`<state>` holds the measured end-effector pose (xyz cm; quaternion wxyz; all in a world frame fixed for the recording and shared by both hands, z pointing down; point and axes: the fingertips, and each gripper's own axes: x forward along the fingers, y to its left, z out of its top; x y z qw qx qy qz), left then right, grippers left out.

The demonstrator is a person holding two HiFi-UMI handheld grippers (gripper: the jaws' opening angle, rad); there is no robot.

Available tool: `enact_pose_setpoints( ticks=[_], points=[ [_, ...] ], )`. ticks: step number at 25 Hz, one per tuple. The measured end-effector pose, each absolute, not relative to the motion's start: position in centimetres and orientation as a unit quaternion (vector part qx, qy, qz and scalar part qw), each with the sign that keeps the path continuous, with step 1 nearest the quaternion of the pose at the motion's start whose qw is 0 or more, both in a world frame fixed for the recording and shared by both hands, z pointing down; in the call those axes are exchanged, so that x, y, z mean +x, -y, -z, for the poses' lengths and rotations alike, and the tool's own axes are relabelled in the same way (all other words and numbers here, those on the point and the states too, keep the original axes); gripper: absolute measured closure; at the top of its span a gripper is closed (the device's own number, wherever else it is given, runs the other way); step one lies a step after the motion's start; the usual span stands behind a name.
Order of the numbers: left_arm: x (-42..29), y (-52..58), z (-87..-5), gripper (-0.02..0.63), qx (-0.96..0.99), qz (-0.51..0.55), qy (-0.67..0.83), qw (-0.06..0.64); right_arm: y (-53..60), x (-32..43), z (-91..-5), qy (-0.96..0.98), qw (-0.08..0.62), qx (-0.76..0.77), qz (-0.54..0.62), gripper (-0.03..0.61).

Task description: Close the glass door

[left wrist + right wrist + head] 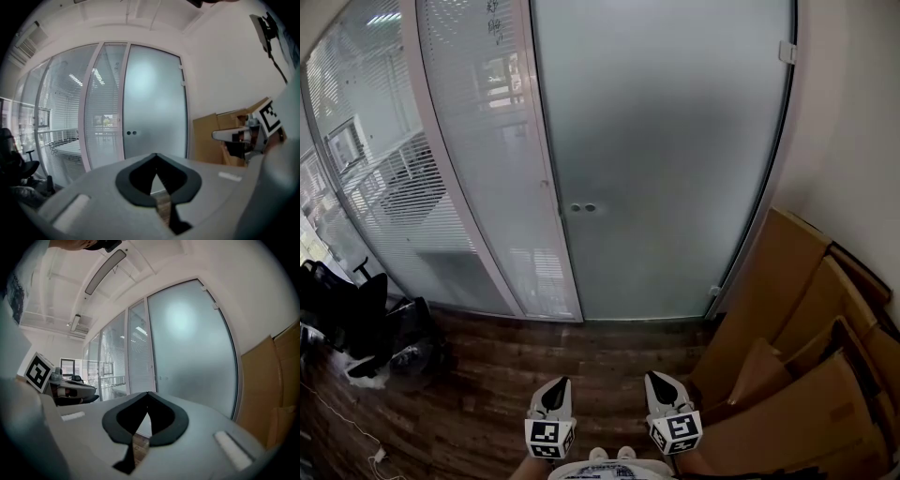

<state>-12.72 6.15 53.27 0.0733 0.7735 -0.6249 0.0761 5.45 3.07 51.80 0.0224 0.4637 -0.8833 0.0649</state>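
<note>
The frosted glass door (666, 159) stands flush in its frame, with two small round fittings (582, 207) at its left edge. It also fills the middle of the left gripper view (154, 103) and of the right gripper view (192, 348). My left gripper (555, 384) and right gripper (659, 380) hang side by side low in the head view, well short of the door and pointing at it. Both are shut with nothing between the tips, as the left gripper (156, 154) and the right gripper (148, 393) show in their own views.
Flattened cardboard boxes (787, 356) lean against the right wall. A glass partition with blinds (403, 187) runs to the left of the door. A black office chair (366, 319) and a white cable (347, 422) are on the wooden floor (487, 375) at the left.
</note>
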Motion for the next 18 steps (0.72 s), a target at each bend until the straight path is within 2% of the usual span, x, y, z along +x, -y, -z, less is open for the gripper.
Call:
enact_pose_setpoints(
  ticks=[18],
  points=[
    [-14.7, -5.2, -53.8, 0.612, 0.772, -0.072, 0.626, 0.082, -2.1, 3.8, -52.5, 0.879, 0.04, 0.471, -0.063, 0.571]
  ],
)
